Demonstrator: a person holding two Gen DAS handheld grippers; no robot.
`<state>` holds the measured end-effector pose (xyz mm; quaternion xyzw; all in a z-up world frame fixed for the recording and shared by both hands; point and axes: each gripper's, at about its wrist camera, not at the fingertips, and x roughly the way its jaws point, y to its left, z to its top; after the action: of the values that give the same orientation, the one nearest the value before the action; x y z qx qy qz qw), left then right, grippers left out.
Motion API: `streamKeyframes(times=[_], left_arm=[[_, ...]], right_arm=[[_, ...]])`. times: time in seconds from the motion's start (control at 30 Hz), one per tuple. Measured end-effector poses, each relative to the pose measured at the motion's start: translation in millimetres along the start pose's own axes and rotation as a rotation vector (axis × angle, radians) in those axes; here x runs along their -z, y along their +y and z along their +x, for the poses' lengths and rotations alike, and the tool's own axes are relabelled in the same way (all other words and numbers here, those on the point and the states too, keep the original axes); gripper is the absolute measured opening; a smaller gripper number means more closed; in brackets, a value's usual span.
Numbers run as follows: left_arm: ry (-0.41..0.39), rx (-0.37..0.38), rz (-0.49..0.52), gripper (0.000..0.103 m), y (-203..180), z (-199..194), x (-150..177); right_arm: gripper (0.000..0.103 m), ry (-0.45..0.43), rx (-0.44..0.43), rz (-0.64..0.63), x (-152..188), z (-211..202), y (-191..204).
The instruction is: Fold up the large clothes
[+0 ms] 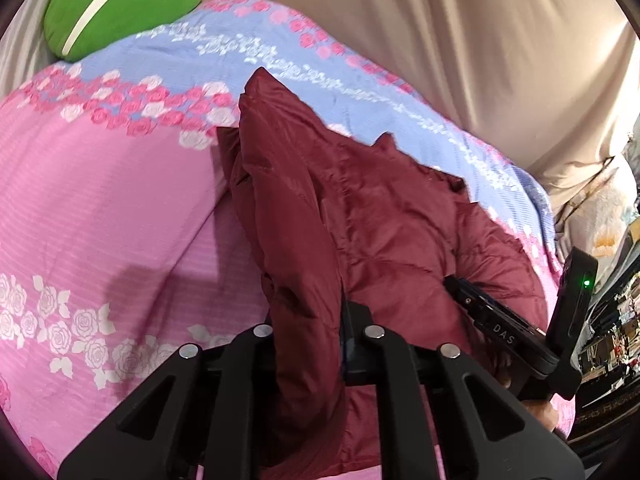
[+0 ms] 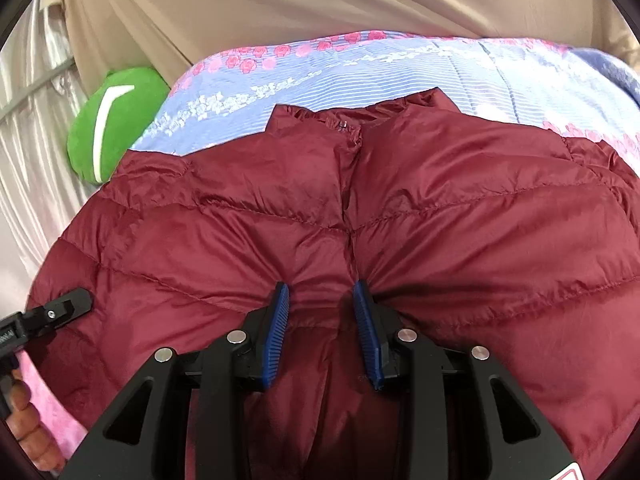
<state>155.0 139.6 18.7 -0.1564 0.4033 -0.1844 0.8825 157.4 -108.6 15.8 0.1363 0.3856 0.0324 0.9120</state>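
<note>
A maroon quilted puffer jacket [image 2: 240,208] lies front up on the bed, collar at the far side. My right gripper [image 2: 320,296] is shut on a pinched fold of it along the front zip line, the blue pads [image 2: 280,320] pressing into the fabric. In the left wrist view a raised ridge of the jacket [image 1: 296,240] runs up between the fingers of my left gripper [image 1: 308,320], which is shut on it; the cloth hides the pads. The right gripper [image 1: 460,292] shows at that view's right on the jacket. The left gripper's tip [image 2: 80,300] touches the jacket's left edge.
The bed sheet [image 1: 100,200] is pink and blue with roses. A green cushion [image 1: 124,4] sits at the far left corner. Beige curtain cloth [image 1: 440,40] hangs behind the bed. Cluttered dark shelves [image 1: 612,328] stand at the right. A person's hand [image 2: 28,420] holds the left gripper.
</note>
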Motion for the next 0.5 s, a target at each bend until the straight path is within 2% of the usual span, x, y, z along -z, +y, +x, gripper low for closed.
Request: streamKeyframes(times=[0.13,0.23,0.3,0.4,0.5], left_arm=[[-0.024,0.016,0.007,0.010,-8,-11,-4],[-0.046,0.033,0.018,0.010,-13,-19,-7],[-0.059,0.038,0.029,0.010,-19,-22,-8],[-0.074,0.052,0.038,0.010,-27,-27,-9],[-0.086,0.066,0.047,0.010,-32,-31,-9]], right_arm=[[0.032,-0.051,-0.054,0.030,-4,-39,-7],[0.016,-0.070,-0.071,0.012,2,-63,-8],[0.011,-0.028,-0.099,0.019,8,-62,-12],[0.008,0.053,-0.078,0.016,15,-39,-14],[0.006,0.134,-0.140,0.050,20,-11,-18]])
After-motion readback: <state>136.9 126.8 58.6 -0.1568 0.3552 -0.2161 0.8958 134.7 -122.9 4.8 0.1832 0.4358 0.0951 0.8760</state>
